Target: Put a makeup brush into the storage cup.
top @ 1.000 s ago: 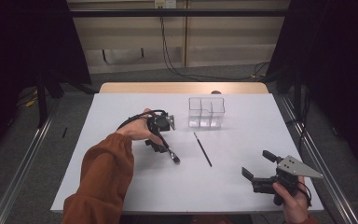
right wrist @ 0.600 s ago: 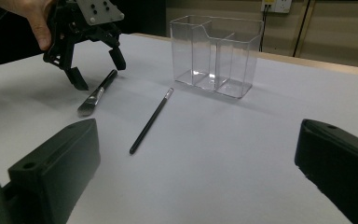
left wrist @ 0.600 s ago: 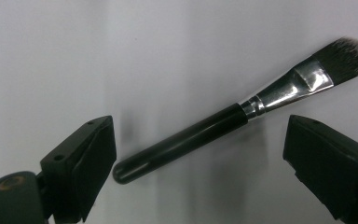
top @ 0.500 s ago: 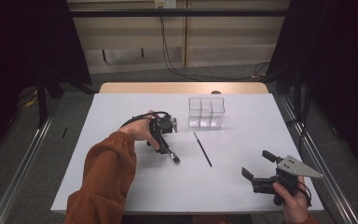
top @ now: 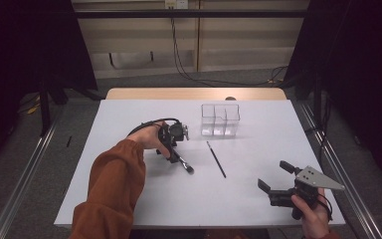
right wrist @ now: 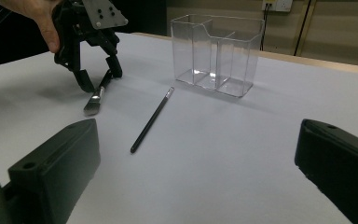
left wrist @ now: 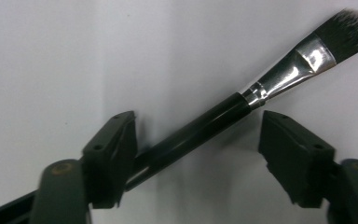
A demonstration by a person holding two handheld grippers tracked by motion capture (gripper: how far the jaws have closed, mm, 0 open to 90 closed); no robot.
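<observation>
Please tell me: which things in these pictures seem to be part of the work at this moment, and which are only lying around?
Seemingly part of the work:
- left gripper, jaws open around the brush
- flat makeup brush
- clear divided organizer, probably where the brush goes

Lying about or idle:
- thin black pencil, untouched on the table
- right gripper, open, holding nothing
- cables on the floor behind the table

white table (top: pixel 129 119), grey floor (top: pixel 79 114), black curtains (top: pixel 25 45)

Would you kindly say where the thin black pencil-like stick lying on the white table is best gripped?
Grip the thin black stick mid-shaft, coming straight down with jaws across its width: it lies flat, well apart from the flat makeup brush and the clear plastic organiser.
</observation>
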